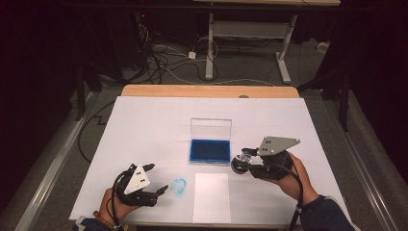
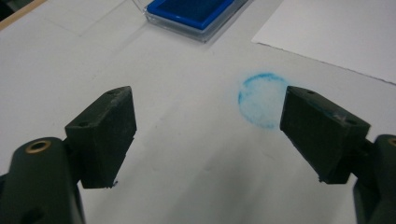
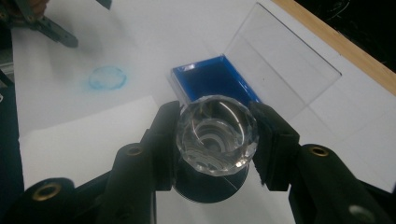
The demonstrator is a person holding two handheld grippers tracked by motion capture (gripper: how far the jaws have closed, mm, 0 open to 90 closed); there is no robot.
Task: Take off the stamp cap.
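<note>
The right gripper (image 3: 215, 135) had its fingers (image 3: 163, 140) clamped on the clear faceted knob of a stamp (image 3: 215, 133), one pad on each side, with the stamp's dark round base hanging just below them. From the high view the same stamp (image 1: 242, 160) sat between the right fingers beside the near right corner of the open ink pad (image 1: 210, 150), whose clear lid (image 1: 210, 128) stood upright beyond the blue pad. Whether the base was resting on the worktop (image 1: 144, 125) or held just off it was hard to tell from these angles.

The left gripper (image 2: 208, 130) stood wide open and held nothing, its fingers (image 2: 105, 135) hovering low over bare white surface. A round blue stamped ring (image 2: 261, 99) lay just ahead of the right-hand finger in that view, partly hidden by its tip.

So one print had already been made, on the worktop cover rather than on the separate white sheet (image 1: 211, 197) lying toward the right gripper from the left fingers. That sheet looked unmarked. Judging by this, the work was partly done: the stamp was in hand and close to the ink, and what seemed left was to ink it again, press it on the blank sheet, then set it down.
</note>
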